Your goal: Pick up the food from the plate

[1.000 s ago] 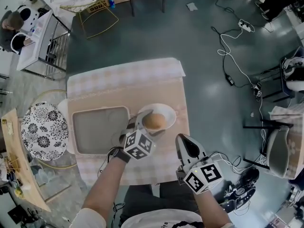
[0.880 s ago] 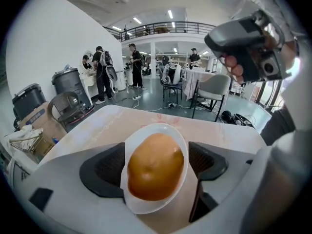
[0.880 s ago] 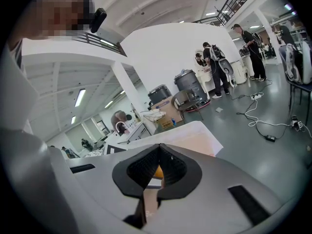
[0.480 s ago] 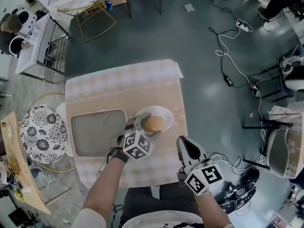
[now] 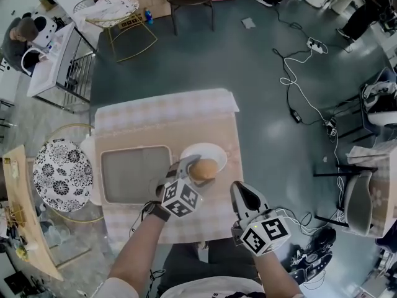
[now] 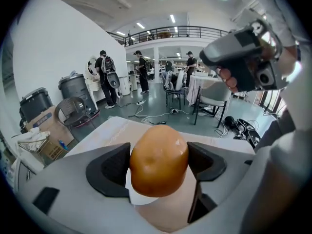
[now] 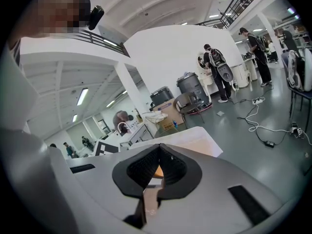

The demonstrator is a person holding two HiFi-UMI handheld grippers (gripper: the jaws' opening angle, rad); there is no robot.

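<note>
A round golden-brown bun (image 5: 203,169) (image 6: 159,160) is clamped between the two jaws of my left gripper (image 5: 193,171) (image 6: 157,164), just above the white plate (image 5: 206,151) (image 6: 132,193) on the small table. The bun looks raised off the plate. My right gripper (image 5: 242,195) (image 7: 157,170) hangs near the table's front right edge, jaws pressed together with nothing between them.
A grey tray (image 5: 131,174) lies left of the plate on the checked tablecloth (image 5: 164,113). A patterned round stool (image 5: 62,174) stands left of the table and a wooden bench (image 5: 22,207) beyond it. Cables (image 5: 298,73) run over the floor to the right.
My left gripper has closed round the bun and raised it slightly off the plate. The right gripper has stayed where it was.
</note>
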